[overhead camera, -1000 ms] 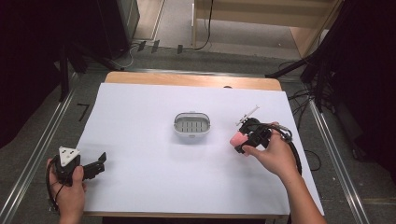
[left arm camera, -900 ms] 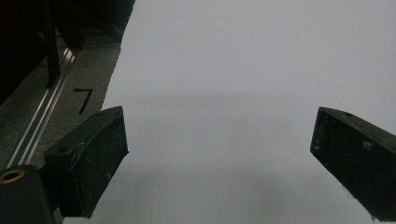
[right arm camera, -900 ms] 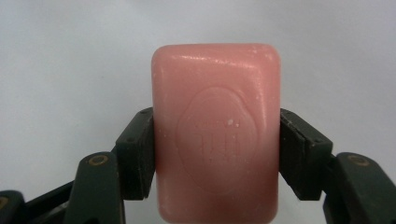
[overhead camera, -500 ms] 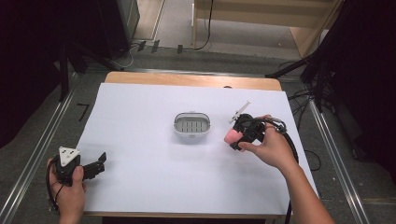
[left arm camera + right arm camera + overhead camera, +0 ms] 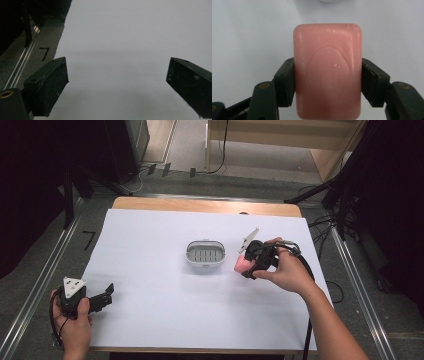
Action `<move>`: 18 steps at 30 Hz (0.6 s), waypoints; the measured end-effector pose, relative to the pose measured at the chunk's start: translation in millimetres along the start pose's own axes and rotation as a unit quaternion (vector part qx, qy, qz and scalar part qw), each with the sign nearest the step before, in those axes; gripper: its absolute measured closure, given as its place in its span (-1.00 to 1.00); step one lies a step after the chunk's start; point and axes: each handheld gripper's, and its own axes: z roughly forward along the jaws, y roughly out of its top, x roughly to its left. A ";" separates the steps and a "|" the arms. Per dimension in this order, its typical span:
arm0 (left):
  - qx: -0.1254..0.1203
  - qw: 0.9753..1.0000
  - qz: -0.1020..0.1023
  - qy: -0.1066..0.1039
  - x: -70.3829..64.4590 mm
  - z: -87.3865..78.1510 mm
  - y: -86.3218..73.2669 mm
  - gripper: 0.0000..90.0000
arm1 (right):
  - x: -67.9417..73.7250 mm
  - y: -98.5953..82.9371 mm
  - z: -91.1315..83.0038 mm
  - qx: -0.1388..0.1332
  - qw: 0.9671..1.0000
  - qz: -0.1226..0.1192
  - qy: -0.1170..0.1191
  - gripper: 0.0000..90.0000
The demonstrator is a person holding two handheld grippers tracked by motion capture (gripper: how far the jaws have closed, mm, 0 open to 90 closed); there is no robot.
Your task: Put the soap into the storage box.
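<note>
As R gripper nears soap dish since prior frame | jaws pinching pink soap | L gripper unmoved, jaws spread

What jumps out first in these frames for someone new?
The pink soap bar, clamped by its long sides in the right claw, just right of the white soap dish at mid-table. The left claw sits open and holding nothing at the near left corner of the white table.
</note>
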 end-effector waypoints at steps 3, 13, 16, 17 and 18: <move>0.000 1.000 0.000 0.000 0.0 0.0 0.0 -0.90 | 1.3 2.6 1.6 -0.003 1.000 -0.015 0.005 -0.15; 0.001 1.000 0.001 0.000 -0.1 0.2 0.1 -0.90 | 7.9 21.3 5.2 -0.015 0.999 -0.049 0.011 -0.15; 0.001 1.000 0.002 0.001 -0.3 0.4 0.1 -0.90 | 8.9 26.9 6.6 -0.016 0.998 -0.053 0.012 -0.15; 0.001 1.000 0.002 0.001 -0.3 0.4 0.1 -0.90 | 8.9 26.9 6.6 -0.016 0.998 -0.053 0.012 -0.15; 0.002 1.000 0.003 0.001 -0.4 0.5 0.2 -0.90 | 9.3 28.9 6.8 -0.013 0.998 -0.057 0.012 -0.15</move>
